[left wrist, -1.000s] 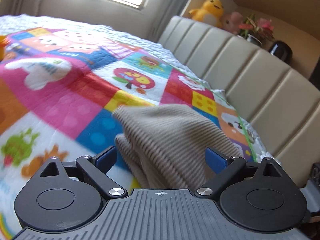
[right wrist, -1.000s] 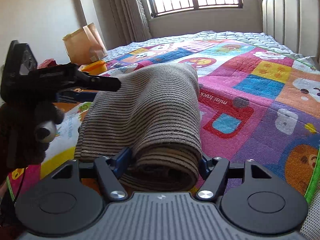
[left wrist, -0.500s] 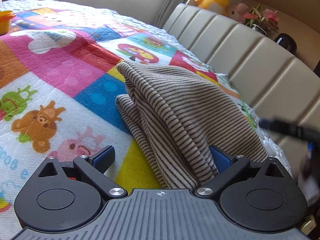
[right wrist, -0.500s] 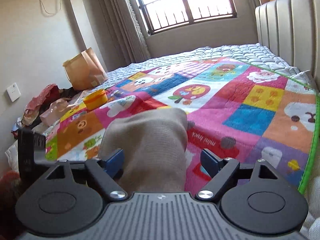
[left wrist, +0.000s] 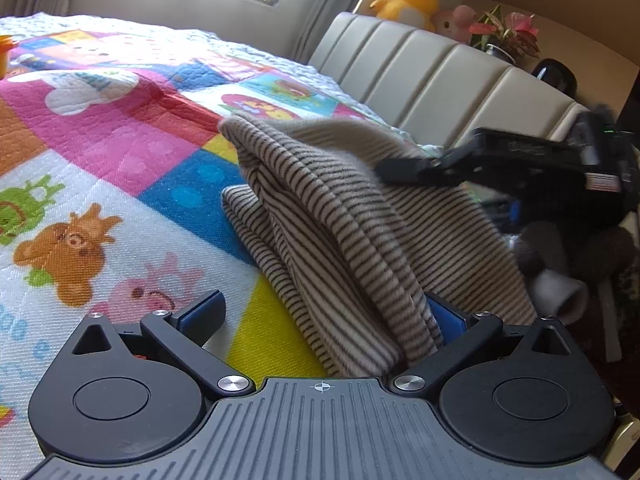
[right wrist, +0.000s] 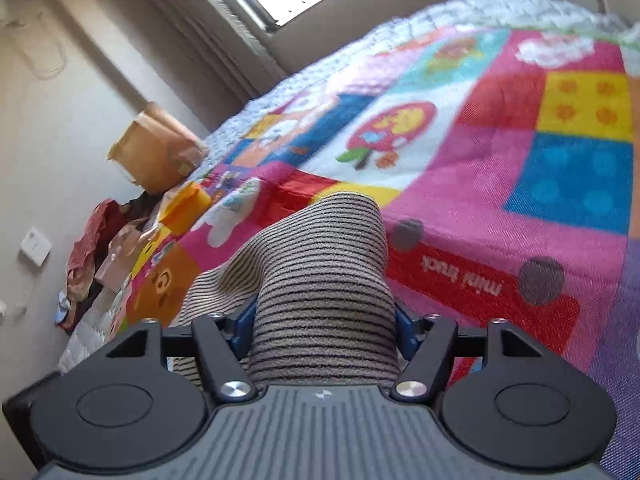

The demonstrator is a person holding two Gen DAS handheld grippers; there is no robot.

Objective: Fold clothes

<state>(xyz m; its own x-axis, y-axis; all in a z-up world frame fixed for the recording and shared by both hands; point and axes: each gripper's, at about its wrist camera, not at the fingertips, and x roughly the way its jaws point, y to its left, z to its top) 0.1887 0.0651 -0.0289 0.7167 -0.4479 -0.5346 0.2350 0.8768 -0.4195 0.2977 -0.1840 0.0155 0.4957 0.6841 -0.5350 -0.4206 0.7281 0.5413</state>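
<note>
One legible text: "mini truck", white letters on a red patch of the quilt [right wrist: 500, 208], seen upside down. Nothing else readable.

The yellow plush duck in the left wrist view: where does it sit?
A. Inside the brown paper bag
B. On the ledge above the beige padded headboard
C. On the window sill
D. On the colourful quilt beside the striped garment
B. The yellow plush duck sits on the ledge above the beige padded headboard, next to a pink plush toy and a potted plant.
</note>
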